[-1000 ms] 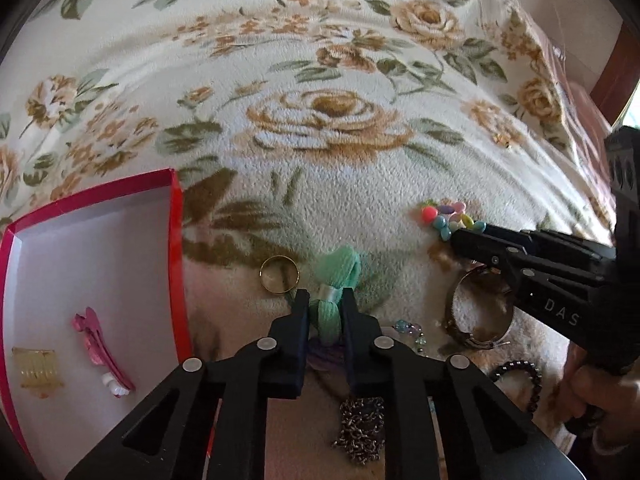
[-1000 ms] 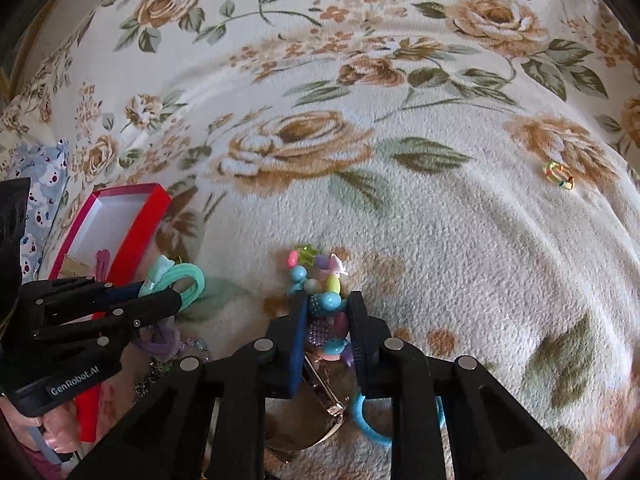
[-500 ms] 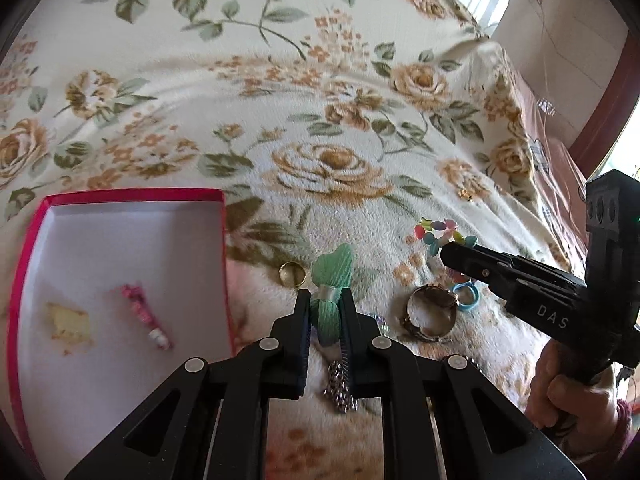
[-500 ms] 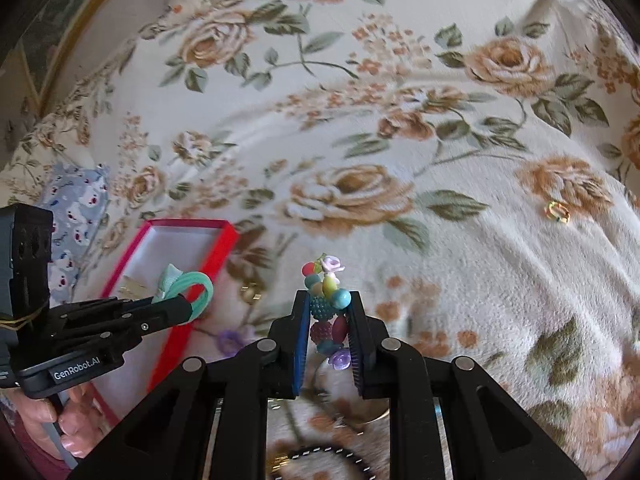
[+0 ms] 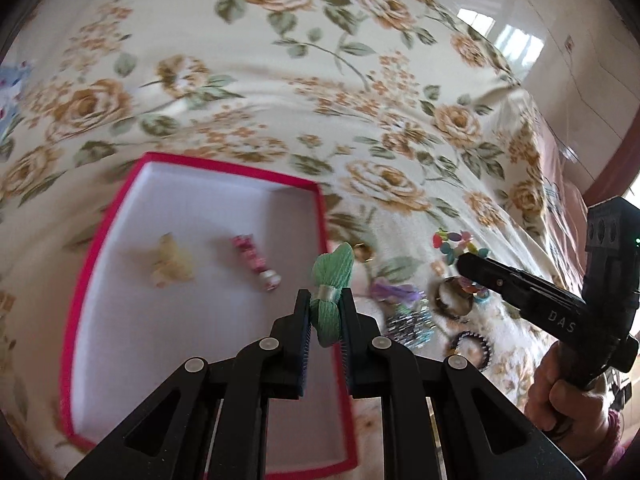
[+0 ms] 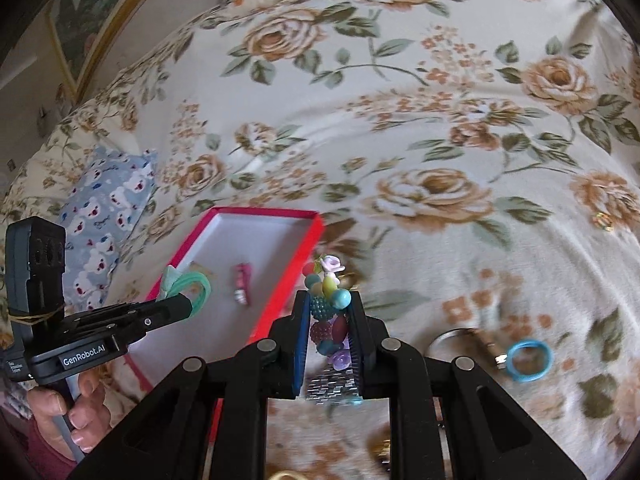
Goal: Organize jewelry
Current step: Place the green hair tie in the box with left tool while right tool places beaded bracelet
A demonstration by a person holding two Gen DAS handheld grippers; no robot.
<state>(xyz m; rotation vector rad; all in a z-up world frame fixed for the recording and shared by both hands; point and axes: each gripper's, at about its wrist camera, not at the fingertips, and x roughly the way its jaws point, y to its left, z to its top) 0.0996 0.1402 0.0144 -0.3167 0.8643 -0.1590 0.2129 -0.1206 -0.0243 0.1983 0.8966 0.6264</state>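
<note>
My left gripper (image 5: pixel 325 300) is shut on a mint green hair tie (image 5: pixel 331 280) and holds it above the right side of the red-rimmed white box (image 5: pixel 208 352). The box holds a pink hair clip (image 5: pixel 256 262) and a pale yellow clip (image 5: pixel 170 266). My right gripper (image 6: pixel 329 312) is shut on a colourful bead bracelet (image 6: pixel 328 300), raised above the bedspread just right of the box (image 6: pixel 272 236). In the right wrist view the left gripper (image 6: pixel 176 306) shows at left with the green tie (image 6: pixel 192 286).
Loose jewelry lies on the floral bedspread right of the box: a purple hair tie (image 5: pixel 394 292), a silver chain bracelet (image 5: pixel 410 326), a metal bangle (image 5: pixel 450 298), a dark bead bracelet (image 5: pixel 468 344), a gold ring (image 5: pixel 362 252). A blue ring (image 6: pixel 528 360) and a patterned pillow (image 6: pixel 104 216) show too.
Both grippers rose from the bedspread with their items. The left one carried the green tie leftward over the box; the right one lifted the bead bracelet toward the box.
</note>
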